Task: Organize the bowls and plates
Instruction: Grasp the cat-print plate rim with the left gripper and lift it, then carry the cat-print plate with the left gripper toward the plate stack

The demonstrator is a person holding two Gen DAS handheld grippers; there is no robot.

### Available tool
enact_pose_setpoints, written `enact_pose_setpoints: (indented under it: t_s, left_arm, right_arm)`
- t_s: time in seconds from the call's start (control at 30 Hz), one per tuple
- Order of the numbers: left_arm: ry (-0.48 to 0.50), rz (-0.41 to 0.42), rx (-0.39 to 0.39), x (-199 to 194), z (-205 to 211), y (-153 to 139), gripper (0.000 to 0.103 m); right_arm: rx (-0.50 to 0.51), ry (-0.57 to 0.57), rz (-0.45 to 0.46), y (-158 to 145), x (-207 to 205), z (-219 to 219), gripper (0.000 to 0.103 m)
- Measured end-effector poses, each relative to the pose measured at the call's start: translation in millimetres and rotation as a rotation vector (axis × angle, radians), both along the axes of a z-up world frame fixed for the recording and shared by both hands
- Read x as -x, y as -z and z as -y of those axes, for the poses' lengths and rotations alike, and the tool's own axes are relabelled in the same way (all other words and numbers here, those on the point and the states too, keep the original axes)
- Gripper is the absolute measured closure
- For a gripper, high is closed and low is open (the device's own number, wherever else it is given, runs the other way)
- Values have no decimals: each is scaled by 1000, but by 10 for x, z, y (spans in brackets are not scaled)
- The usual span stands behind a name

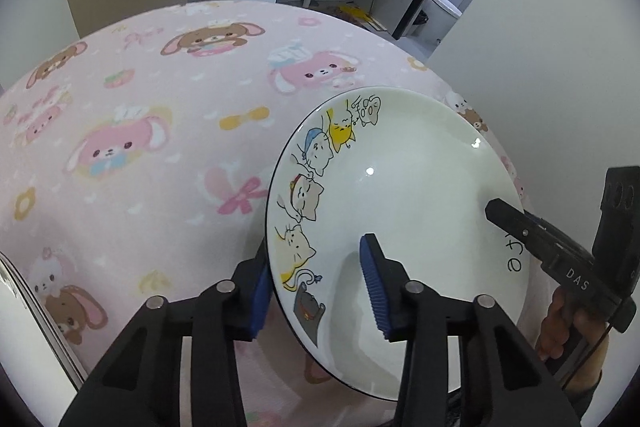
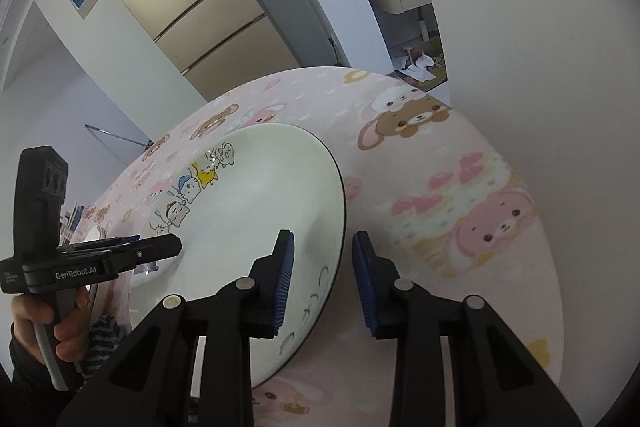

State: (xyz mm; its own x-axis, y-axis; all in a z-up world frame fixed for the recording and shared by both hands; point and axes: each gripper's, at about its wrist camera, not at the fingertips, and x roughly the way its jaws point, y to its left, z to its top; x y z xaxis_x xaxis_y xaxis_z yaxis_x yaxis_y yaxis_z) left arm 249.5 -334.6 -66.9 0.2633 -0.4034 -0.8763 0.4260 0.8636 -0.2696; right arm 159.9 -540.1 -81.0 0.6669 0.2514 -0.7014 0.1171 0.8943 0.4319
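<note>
A white plate with cartoon cats on its rim (image 1: 400, 195) is tilted above the pink table. My left gripper (image 1: 316, 291) straddles its near-left rim, blue pads one on each side with gaps, so it is open. My right gripper (image 2: 322, 283) straddles the plate's (image 2: 248, 219) right rim in the right wrist view, also with gaps on both sides. The right gripper also shows in the left wrist view (image 1: 560, 251) at the plate's right edge, and the left gripper shows in the right wrist view (image 2: 120, 255) at its left edge.
A round table with a pink bunny-and-bear cloth (image 1: 140, 131) lies under the plate. Another dish rim (image 1: 36, 311) shows at the far left, and a white dish (image 2: 96, 235) sits behind the left gripper. A white wall (image 1: 560, 67) stands close on the right.
</note>
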Motion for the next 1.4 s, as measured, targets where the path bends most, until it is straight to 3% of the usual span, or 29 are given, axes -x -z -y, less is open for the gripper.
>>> enact_pose_setpoints:
  t_s: [0.23,0.3,0.37,0.6,0.8,0.93,1.23,1.4]
  left_arm:
    - [-20,13,1,12,-29,0,66]
    - [-23,39,-21,33,-7,-8,67]
    - [-37,72,-53,62,14,-23,70]
    - [-59,164,-12,91,-178,-371,76]
    - [-131,291,41,295,-693,-813,77]
    - [-196,381,27,474,-1141,-1045,77]
    - [-310,475,-24,914,-2016,-1315,77]
    - [-360,484,-54,1068,-2393,-1289,77]
  right_arm:
    - [63,9,6,2,-55,-119,73]
    - [83,37,4,6,-49,-118,83]
    - [115,41,2,-14,-45,-154,83]
    - [183,23,91,-328,34,-315,83]
    - [213,-27,206,-737,71,-686,84]
    - [224,-118,255,-956,54,-1069,84]
    - [210,-258,331,-1167,-2,-1957,84]
    - [207,-322,332,-1164,-26,-2341,84]
